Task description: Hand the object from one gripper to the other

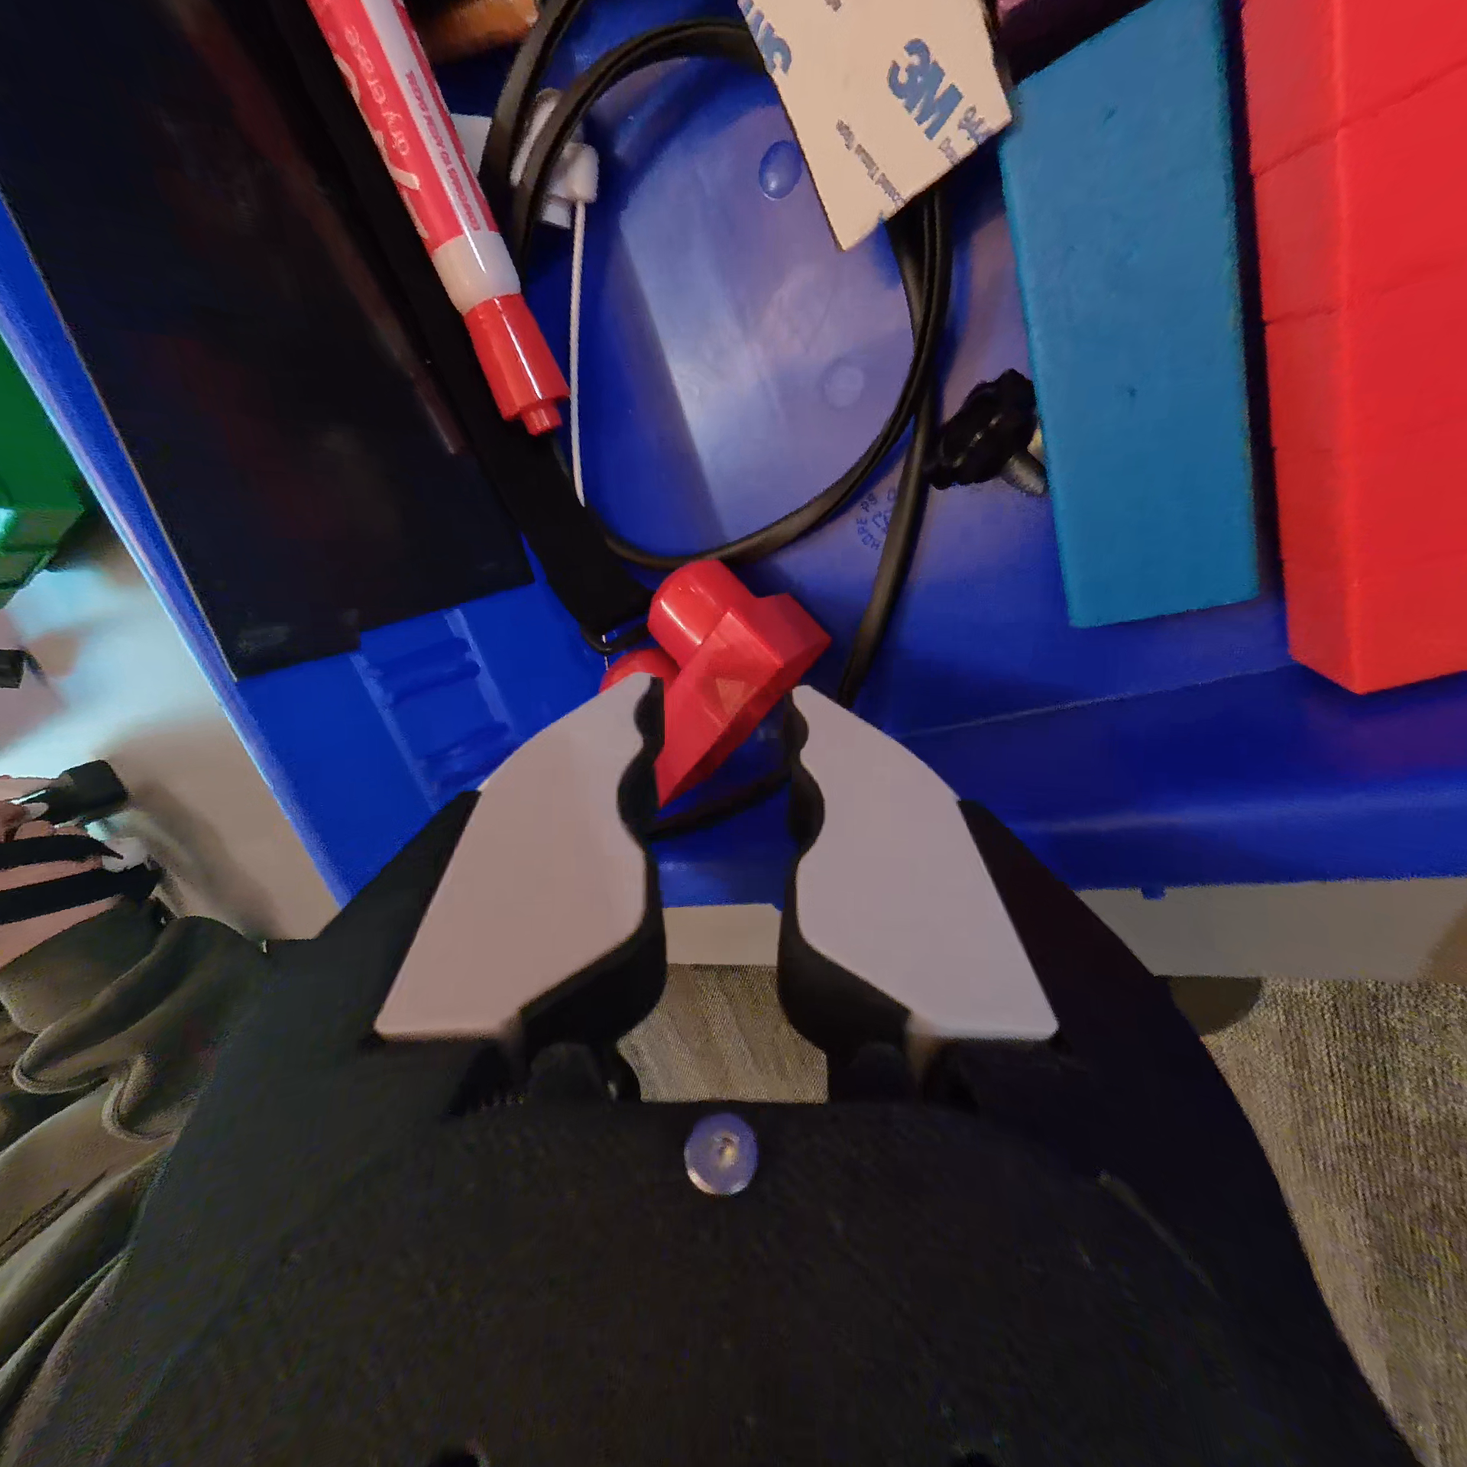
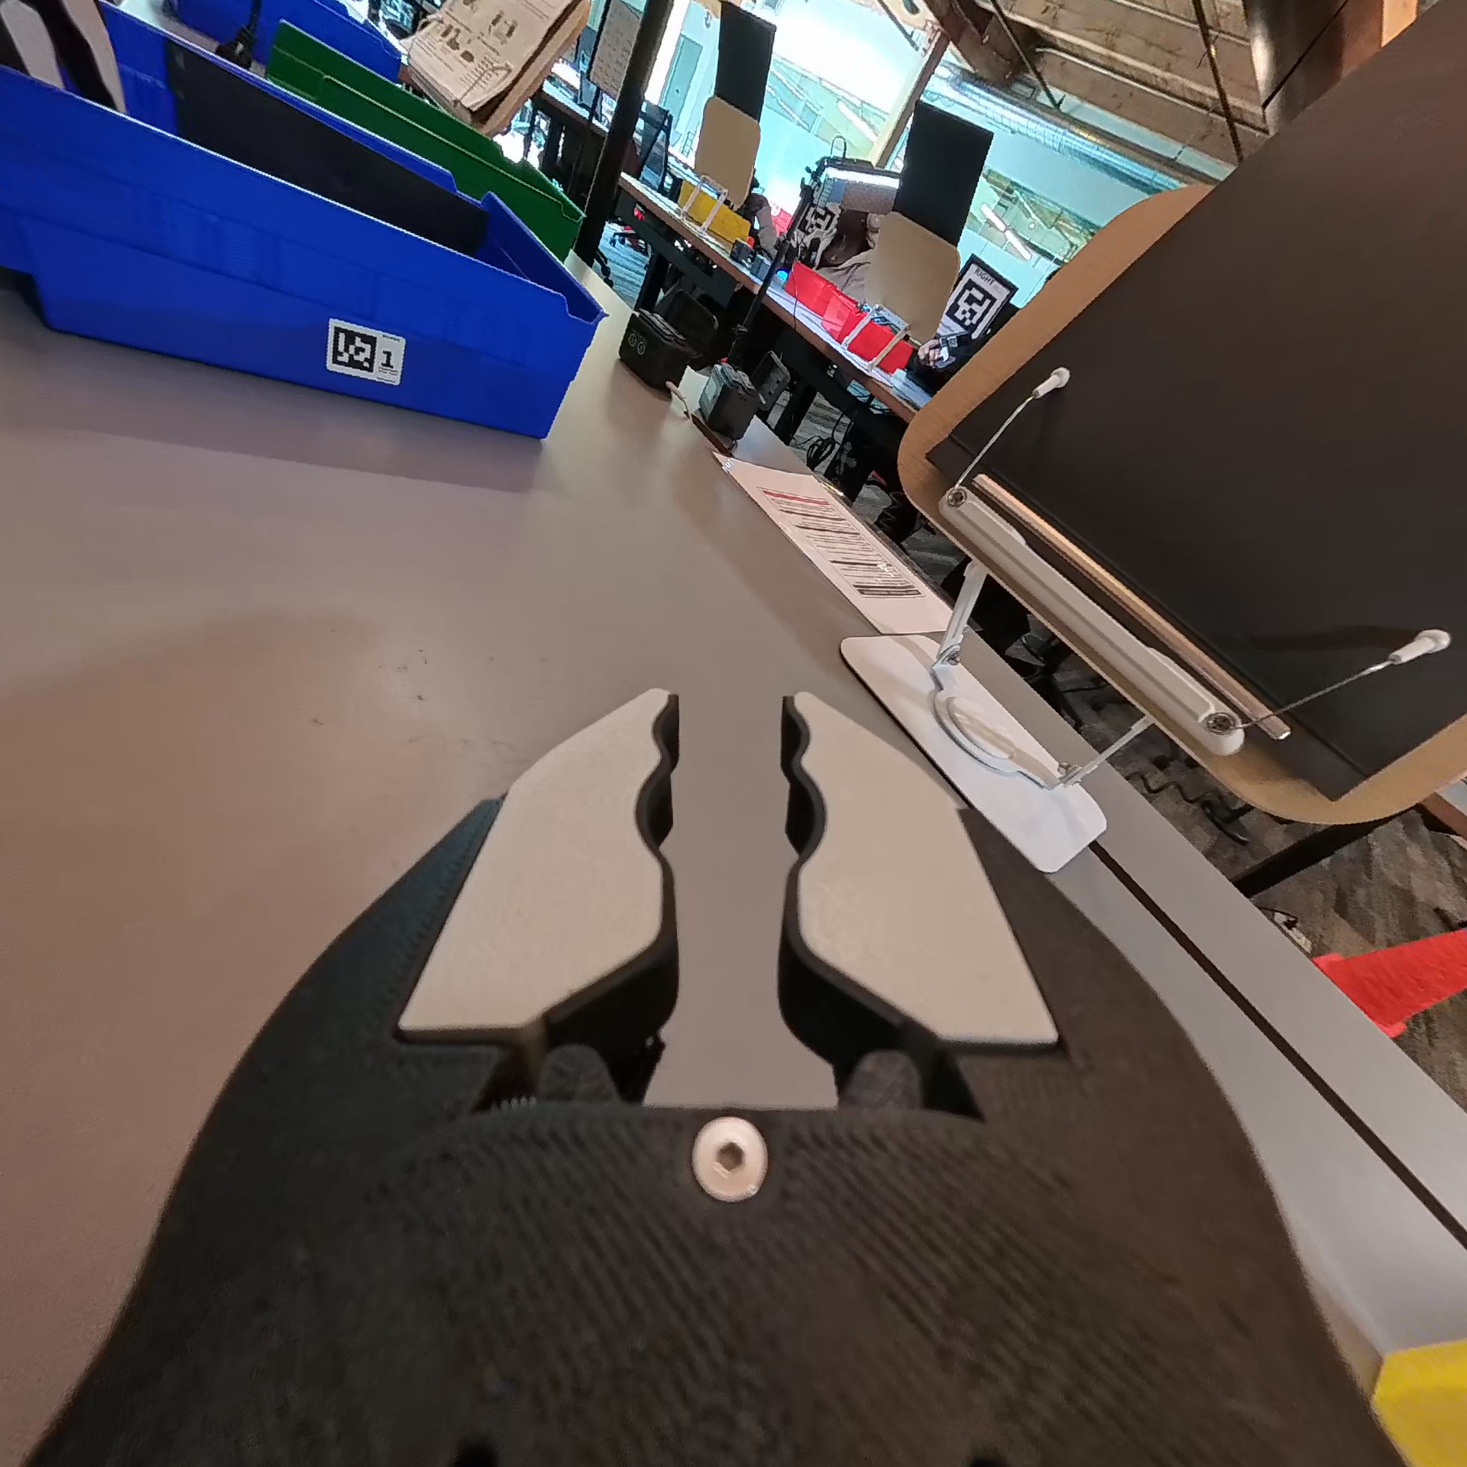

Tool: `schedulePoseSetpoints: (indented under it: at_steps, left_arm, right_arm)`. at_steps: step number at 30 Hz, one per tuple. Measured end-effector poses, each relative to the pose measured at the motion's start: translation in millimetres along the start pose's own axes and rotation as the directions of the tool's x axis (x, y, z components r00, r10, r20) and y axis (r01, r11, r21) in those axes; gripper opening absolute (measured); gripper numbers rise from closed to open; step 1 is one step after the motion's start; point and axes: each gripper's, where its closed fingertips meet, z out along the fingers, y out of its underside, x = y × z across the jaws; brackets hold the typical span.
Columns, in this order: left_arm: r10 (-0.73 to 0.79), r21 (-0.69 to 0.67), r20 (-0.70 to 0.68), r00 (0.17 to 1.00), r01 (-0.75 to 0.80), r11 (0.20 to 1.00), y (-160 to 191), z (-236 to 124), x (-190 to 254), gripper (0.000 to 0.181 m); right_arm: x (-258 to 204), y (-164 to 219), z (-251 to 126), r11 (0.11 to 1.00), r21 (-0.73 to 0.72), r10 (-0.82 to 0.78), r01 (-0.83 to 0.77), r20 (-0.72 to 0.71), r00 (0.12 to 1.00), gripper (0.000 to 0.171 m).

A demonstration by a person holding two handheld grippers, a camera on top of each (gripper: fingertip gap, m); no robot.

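Observation:
A red plastic piece (image 1: 726, 675) sits between the fingers of my left gripper (image 1: 722, 698), low inside a blue bin (image 1: 1191, 794) near its front wall. Both fingers touch its sides, so the gripper is shut on it; the piece is tilted on edge. A black cable loop (image 1: 913, 444) runs just under and behind it. My right gripper (image 2: 730, 702) is open and empty, low over a grey table (image 2: 317, 635). The same blue bin (image 2: 238, 262) stands at its far left. Neither view shows the other gripper.
In the bin lie a red marker (image 1: 444, 198), a black flat panel (image 1: 238, 357), a teal foam block (image 1: 1127, 317), a red block (image 1: 1373, 317), a white tape backing (image 1: 873, 103) and a black knob screw (image 1: 984, 433). A tilted stand with a dark board (image 2: 1230, 476) is at the right table edge. The left gripper's tips are roughly 50 cm from the right gripper's. About 6 cm separates my left fingertips from the black knob screw (image 1: 984, 433).

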Motion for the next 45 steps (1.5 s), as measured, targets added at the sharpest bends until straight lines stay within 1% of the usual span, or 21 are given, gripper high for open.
schedulePoseSetpoints:
  at_steps: [12,19,24,26,28,31,33,36,39,41,42,45]
  left_arm:
    - [-0.031,0.007,-0.01,0.999,0.031,0.999,-4,4,-4,0.03]
    - [0.025,-0.027,0.052,0.998,-0.023,0.999,-10,11,-14,0.031]
    - [0.01,0.025,0.061,0.998,-0.011,1.0,-20,18,-19,0.036]
    - [0.007,0.011,0.062,0.998,-0.008,1.0,-19,25,-19,0.032]
    - [0.024,-0.015,0.041,0.999,-0.023,1.0,-18,30,-15,0.021]
    - [0.082,-0.038,0.112,0.99,-0.078,0.996,-17,29,-23,0.009]
    - [0.06,-0.029,0.131,0.99,-0.057,0.998,-17,24,-28,0.005]
    - [-0.011,0.081,0.215,0.976,-0.007,0.997,-28,2,-48,0.007]
    - [-0.112,0.275,0.304,0.946,0.026,0.961,-50,-37,-69,0.007]
    - [-0.181,0.436,0.311,0.933,0.029,0.899,-72,-68,-73,0.006]
    - [-0.211,0.516,0.297,0.931,0.03,0.856,-84,-84,-72,0.006]
    - [-0.273,0.722,0.199,0.941,0.048,0.691,-121,-129,-59,0.005]
  right_arm:
    - [-1,1,-2,1.0,-0.007,-0.003,0.003,-0.007,1.0,0.025]
    - [2,3,-8,1.0,-0.018,0.0,-0.001,-0.03,1.0,0.025]
    - [3,4,-9,1.0,-0.024,0.0,-0.001,-0.037,0.999,0.025]
    - [2,4,-9,1.0,-0.025,0.0,-0.001,-0.037,0.999,0.025]
    - [2,4,-9,1.0,-0.025,-0.001,0.0,-0.037,0.999,0.025]
    - [2,4,-9,1.0,-0.024,-0.001,0.001,-0.036,0.999,0.024]
    - [2,4,-9,1.0,-0.023,-0.002,0.001,-0.036,0.999,0.024]
    - [2,3,-9,1.0,-0.022,-0.002,0.001,-0.035,0.999,0.025]
    - [1,4,-9,1.0,-0.023,-0.002,0.001,-0.033,0.999,0.025]
    - [1,3,-9,1.0,-0.023,-0.002,0.002,-0.032,0.999,0.024]
    - [1,3,-9,1.0,-0.022,-0.002,0.002,-0.032,0.999,0.024]
    - [0,3,-9,1.0,-0.021,-0.003,0.003,-0.029,1.0,0.024]
